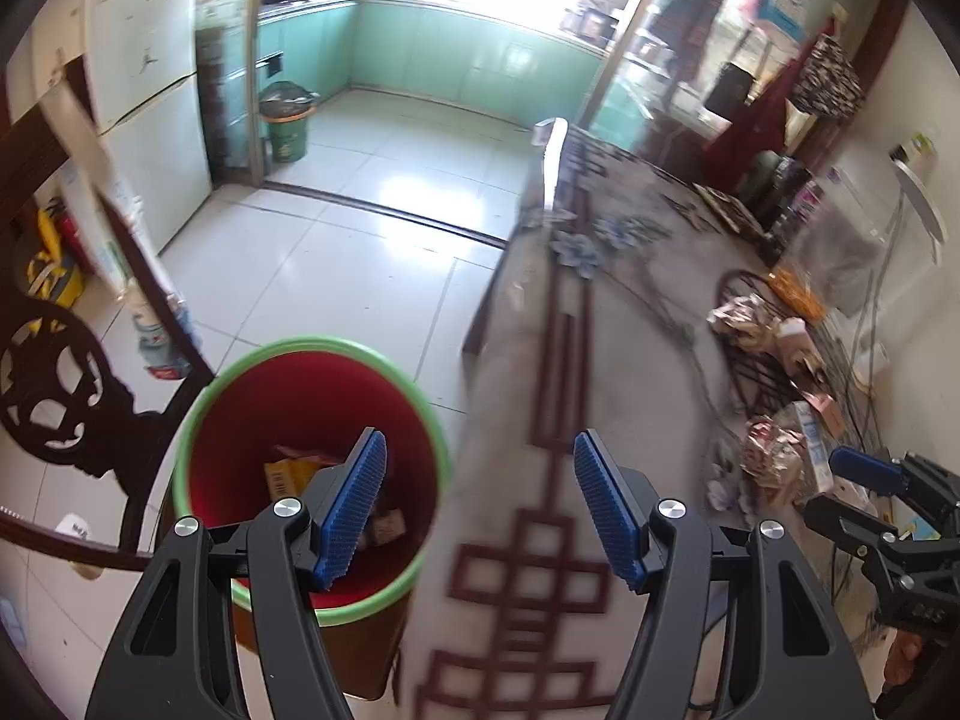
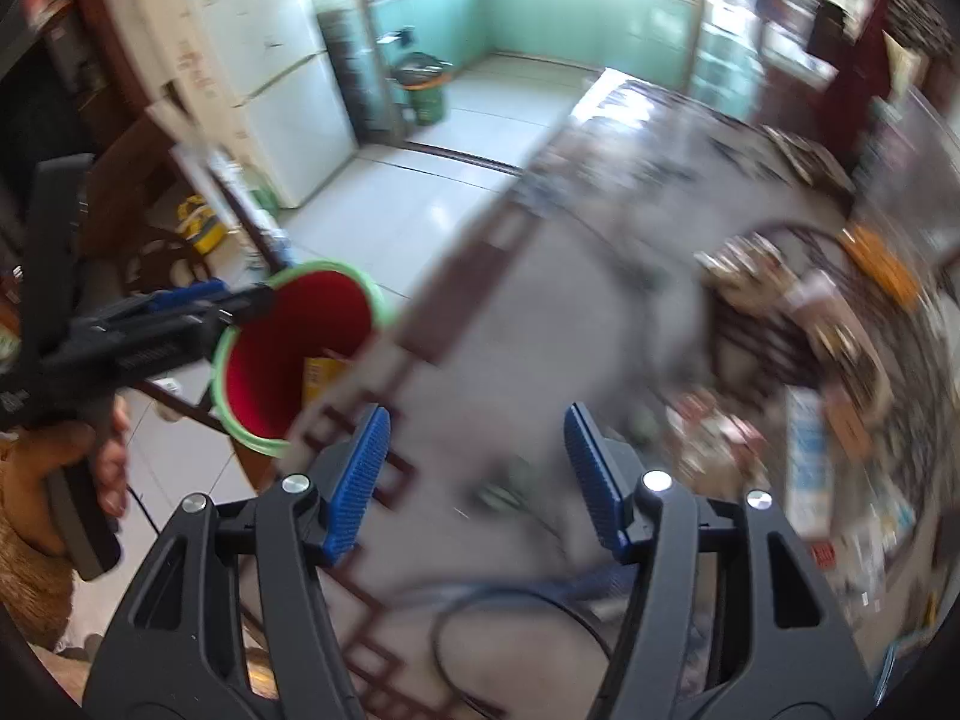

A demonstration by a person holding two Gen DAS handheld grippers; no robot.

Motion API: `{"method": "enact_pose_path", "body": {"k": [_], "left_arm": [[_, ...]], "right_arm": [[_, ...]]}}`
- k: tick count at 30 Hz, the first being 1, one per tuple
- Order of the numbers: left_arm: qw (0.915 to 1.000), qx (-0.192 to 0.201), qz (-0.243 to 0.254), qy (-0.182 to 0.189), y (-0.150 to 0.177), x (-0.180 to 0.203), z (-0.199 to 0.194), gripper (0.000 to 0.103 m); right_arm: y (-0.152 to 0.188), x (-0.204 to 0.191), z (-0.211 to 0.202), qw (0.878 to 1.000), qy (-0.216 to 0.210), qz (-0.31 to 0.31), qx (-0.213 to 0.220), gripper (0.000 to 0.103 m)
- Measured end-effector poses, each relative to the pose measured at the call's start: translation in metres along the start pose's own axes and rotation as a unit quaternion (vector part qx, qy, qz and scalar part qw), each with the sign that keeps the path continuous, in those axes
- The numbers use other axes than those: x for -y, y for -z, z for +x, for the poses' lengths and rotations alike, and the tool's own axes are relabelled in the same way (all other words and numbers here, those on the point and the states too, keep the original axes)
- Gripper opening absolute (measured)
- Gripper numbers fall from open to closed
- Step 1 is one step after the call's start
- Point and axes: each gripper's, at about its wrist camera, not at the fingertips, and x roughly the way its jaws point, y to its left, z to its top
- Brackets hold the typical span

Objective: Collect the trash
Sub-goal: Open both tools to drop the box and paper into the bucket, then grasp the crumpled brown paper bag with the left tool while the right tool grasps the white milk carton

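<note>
A red bin with a green rim stands beside the table's left edge and holds a yellow box and other scraps. My left gripper is open and empty, one finger over the bin, the other over the table edge. Crumpled paper and wrappers lie on the table at the right. My right gripper is open and empty above the blurred tabletop, left of the trash pile. The bin and the left gripper show at the left of the right wrist view.
The table has a patterned cloth. A carved dark wooden chair stands left of the bin. A cable lies on the table near me. A white fridge and a green kitchen bin are farther off.
</note>
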Motion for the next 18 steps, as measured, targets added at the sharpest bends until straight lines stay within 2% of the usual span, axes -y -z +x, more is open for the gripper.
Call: {"method": "enact_pose_path", "body": {"k": [5,10,18], "left_arm": [[0.9987,-0.009,0.041,0.03,0.001,0.05,0.008,0.062],[0.9965,-0.009,0.067,0.05,0.005,0.1,0.009,0.063],[0.9957,-0.012,0.077,0.049,0.019,0.17,0.012,0.063]], "right_arm": [[0.046,0.084,-0.022,0.992,0.076,0.097,-0.012,0.059],[0.066,0.149,-0.031,0.983,0.119,0.142,-0.013,0.057],[0.058,0.2,0.027,0.985,0.089,0.139,-0.042,0.057]]}}
